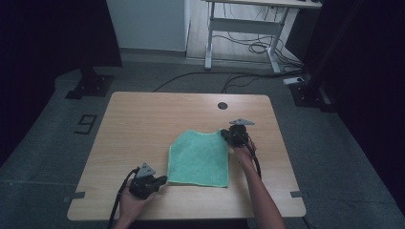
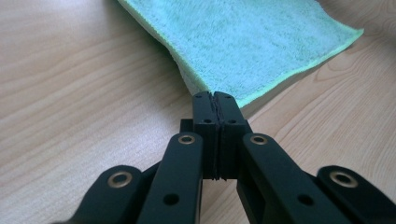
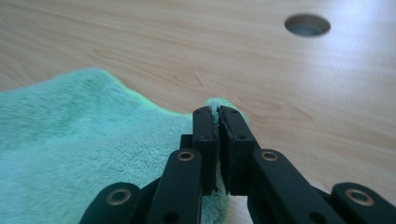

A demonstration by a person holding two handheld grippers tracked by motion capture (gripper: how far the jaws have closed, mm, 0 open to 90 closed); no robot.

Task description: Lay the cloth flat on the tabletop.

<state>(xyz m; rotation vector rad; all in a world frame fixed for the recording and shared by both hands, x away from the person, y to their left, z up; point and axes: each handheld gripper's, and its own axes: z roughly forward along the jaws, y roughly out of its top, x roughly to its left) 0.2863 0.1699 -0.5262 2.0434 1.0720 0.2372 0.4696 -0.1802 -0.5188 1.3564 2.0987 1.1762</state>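
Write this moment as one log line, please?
left gripper: shut on near-left corner of green terry cloth towel | right gripper: shut on far-right corner | towel flat on wooden table

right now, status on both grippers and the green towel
Left gripper shut on the near left corner of the towel. Right gripper shut on the far right corner. Towel flat on table, nothing in the way.

A light wooden rectangular counter [image 1: 143, 124] with a round cable hole [image 1: 222, 105] carries a green terry cloth [image 1: 199, 160] lying flat.
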